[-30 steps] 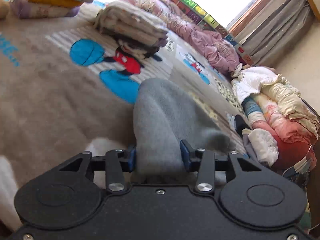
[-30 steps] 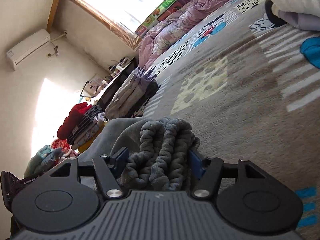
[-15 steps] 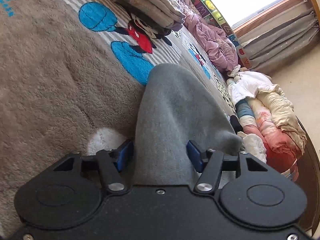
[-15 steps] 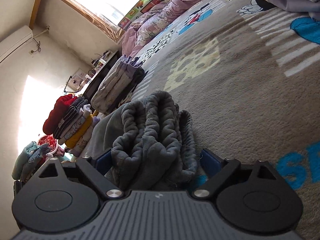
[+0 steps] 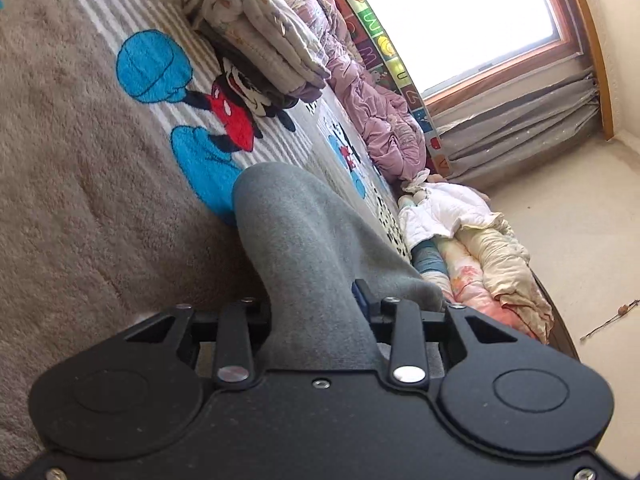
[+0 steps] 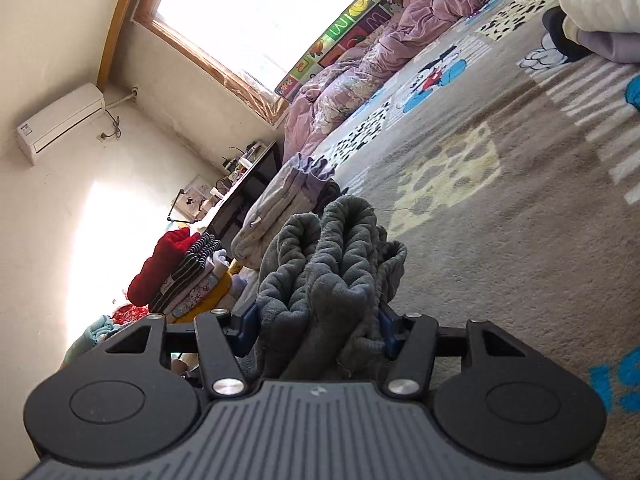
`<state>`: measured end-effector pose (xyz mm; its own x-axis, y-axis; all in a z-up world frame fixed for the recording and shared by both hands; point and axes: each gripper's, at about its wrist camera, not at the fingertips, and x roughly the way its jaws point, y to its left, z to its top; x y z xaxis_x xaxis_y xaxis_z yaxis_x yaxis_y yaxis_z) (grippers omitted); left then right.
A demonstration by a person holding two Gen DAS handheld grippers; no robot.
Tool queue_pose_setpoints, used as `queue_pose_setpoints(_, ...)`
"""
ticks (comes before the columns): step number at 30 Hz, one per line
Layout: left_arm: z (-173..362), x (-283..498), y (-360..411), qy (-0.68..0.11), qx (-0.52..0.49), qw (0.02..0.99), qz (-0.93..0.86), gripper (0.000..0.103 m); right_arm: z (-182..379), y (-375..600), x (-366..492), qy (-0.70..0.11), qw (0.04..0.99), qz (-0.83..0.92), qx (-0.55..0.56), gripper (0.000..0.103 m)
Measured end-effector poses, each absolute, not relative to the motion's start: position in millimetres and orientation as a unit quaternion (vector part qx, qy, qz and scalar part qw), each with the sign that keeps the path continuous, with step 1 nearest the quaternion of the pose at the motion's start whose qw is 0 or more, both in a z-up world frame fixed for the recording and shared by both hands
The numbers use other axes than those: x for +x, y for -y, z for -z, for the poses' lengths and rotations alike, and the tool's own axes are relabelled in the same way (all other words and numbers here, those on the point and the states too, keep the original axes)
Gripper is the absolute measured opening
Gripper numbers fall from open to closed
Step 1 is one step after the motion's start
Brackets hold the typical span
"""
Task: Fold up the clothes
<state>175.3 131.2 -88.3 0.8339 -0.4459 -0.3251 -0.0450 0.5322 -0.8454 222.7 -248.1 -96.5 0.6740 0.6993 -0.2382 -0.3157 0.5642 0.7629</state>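
A grey fleece garment hangs between my two grippers above a cartoon-print carpet. My left gripper is shut on a smooth fold of it; the cloth covers the left fingertip. My right gripper is shut on its bunched, gathered edge, which stands up in thick ridges between the blue pads. The garment's lower part is hidden behind the gripper bodies.
A folded pale stack lies on the carpet ahead of the left gripper. A purple quilt runs along the window wall. Rolled bedding lies at the right. Folded clothes piles and a dark table stand at the left of the right wrist view.
Both grippers have risen and tilted with the grey garment. The right jaws had widened around the bunched edge half a second ago and have closed on it again.
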Motion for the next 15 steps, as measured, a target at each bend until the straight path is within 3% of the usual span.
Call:
queue_pose_setpoints(8, 29.5, 236.7, -185.3, -0.198, -0.479, 0.847, 0.114, 0.032, 50.7, 192.8, 304.1, -0.252, 0.832, -0.34, 0.358, 0.056)
queue_pose_setpoints(15, -25.2, 311.9, -229.9, -0.124, -0.461, 0.869, 0.127, 0.032, 0.2, 138.0, 393.0, -0.189, 0.834, -0.389, 0.342, 0.056)
